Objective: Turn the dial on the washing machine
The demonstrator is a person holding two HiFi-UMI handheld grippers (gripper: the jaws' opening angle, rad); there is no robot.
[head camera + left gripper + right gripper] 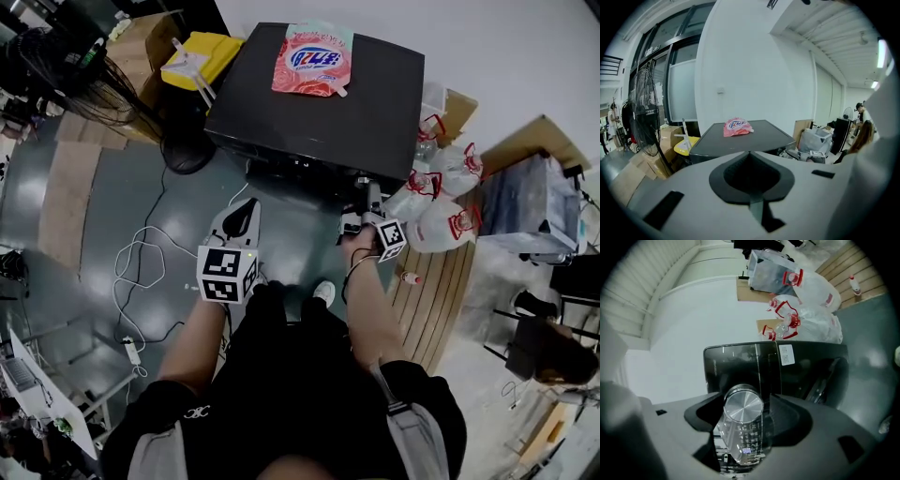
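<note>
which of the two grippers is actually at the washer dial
The right gripper: its jaws close on the silver dial on the front of the washing machine. The left gripper hangs back over the floor, jaws together and empty.

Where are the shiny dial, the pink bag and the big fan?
dial point(743, 406), right gripper view, its round metal face.
pink bag point(314, 59), head view, its middle.
fan point(644, 117), left gripper view, its wire cage.

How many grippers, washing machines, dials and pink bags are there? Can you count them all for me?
Grippers: 2 (left gripper, right gripper)
Washing machine: 1
Dial: 1
Pink bag: 1
Total: 5
</note>
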